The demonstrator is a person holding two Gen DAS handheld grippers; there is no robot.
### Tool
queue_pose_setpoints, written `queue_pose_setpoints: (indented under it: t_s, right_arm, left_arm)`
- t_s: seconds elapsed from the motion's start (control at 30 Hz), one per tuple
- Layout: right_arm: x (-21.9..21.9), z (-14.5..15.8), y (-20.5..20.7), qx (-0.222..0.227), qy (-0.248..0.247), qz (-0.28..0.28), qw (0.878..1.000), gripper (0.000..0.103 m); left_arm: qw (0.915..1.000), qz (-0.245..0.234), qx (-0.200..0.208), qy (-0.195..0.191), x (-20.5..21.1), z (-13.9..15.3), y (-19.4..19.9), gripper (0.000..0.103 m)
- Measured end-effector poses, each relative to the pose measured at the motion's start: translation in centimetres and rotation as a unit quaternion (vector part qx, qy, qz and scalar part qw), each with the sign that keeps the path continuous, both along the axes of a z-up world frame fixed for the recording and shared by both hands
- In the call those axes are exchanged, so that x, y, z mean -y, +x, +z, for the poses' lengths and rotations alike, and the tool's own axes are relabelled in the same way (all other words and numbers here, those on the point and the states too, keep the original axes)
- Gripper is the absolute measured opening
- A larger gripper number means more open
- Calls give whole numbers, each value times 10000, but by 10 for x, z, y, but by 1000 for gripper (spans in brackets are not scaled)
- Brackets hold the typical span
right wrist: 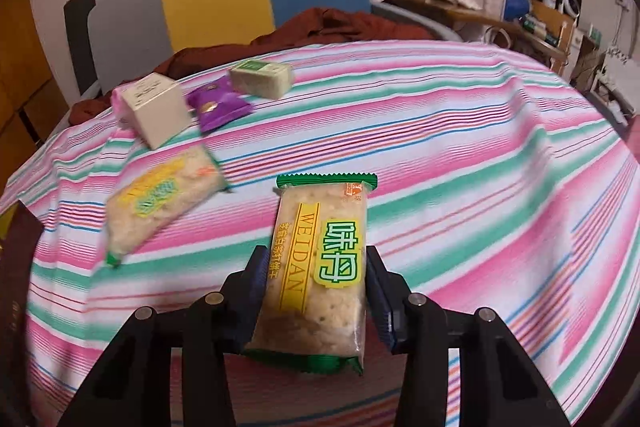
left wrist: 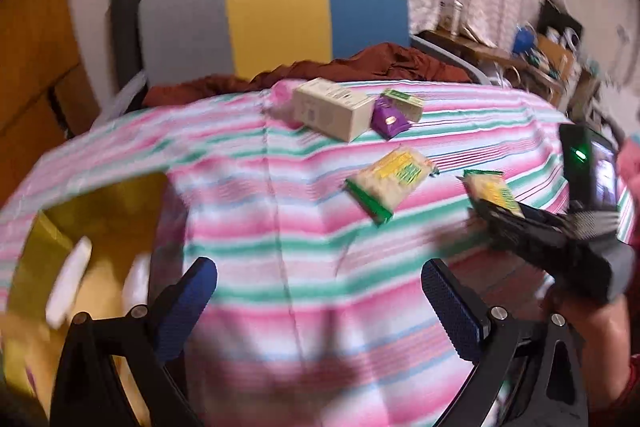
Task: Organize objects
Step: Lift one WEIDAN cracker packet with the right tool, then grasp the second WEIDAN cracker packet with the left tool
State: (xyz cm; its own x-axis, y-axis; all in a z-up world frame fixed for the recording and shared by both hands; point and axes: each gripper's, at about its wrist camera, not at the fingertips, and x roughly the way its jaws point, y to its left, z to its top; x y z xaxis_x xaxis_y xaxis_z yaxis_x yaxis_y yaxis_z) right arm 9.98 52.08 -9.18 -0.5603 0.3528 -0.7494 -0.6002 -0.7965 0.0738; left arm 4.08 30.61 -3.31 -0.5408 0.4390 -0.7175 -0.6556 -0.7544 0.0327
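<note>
Crinkly plastic is our worry: the right gripper [right wrist: 316, 301] has its fingers clamped on the cracker packet [right wrist: 320, 267], held just above the striped counter [right wrist: 500, 187], and it may slide out. Our left gripper [left wrist: 320, 307] hangs fingers apart, empty, near the yellow box [left wrist: 60, 227].

A striped-cloth tabletop [right wrist: 460, 155] carries a cracker packet [right wrist: 160, 199] at nine o'clock; a cream box [right wrist: 158, 115], purple sachet [right wrist: 220, 109] and green box [right wrist: 262, 77] lie toward eleven.
</note>
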Motion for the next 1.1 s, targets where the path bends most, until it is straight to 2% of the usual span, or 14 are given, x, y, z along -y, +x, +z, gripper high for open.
queue_pose_setpoints:
  t_s: [0.1, 0.23, 0.53, 0.6, 0.67, 0.8, 0.87, 0.93, 1.1]
  right_arm:
    - [1, -3, 9, -186, 23, 41, 9998, 47]
    - [-2, -5, 12, -363, -76, 32, 9993, 47]
    - [-4, -7, 15, -584, -208, 37, 9981, 47]
    - [-4, -7, 16, -595, -211, 37, 9980, 47]
    - [-4, -7, 16, -609, -211, 36, 9979, 47]
    - [-4, -8, 16, -626, -219, 32, 9978, 47]
    - [-4, -8, 16, -634, -223, 34, 9977, 47]
    - [-4, -8, 16, -630, -219, 35, 9978, 47]
    - [-3, -8, 16, -626, -209, 30, 9978, 47]
  left_arm:
    - [9989, -318, -81, -337, -33, -4, -8, 103]
    - [9951, -814, -215, -516, -73, -13, -22, 103]
    - [9853, -1392, -230, -958, -130, -45, -55, 103]
    - [9851, -1420, -231, -937, -134, -52, -58, 99]
    - [9858, -1470, -135, -797, -135, -56, -61, 89]
    - [9861, -1579, 85, -503, -131, -62, -61, 76]
    - [9859, -1621, 274, -326, -130, -62, -62, 58]
    - [9863, -1603, 275, -262, -128, -61, -59, 49]
    - [9882, -1512, 171, -149, -119, -61, -48, 47]
